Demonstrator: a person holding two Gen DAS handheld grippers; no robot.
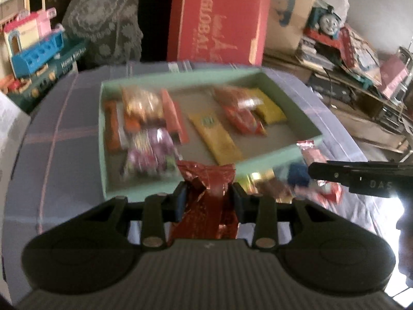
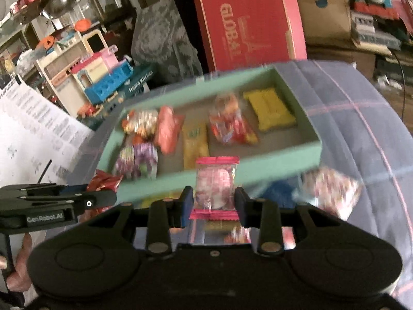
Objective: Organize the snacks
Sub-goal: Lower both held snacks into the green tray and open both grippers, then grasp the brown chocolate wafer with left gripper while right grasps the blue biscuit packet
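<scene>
Both grippers carry snacks toward the green tray (image 2: 284,155) (already part-filled): the left gripper (image 1: 206,196) pinches a red foil packet (image 1: 206,201), the right gripper (image 2: 214,201) a pink-edged clear packet (image 2: 215,183), each needing release inside.

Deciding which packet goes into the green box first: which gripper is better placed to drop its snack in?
Probably left. The left gripper holds its red foil packet right at the green box near wall; the right gripper, gripping the pink-edged packet, looks slightly further back.
</scene>
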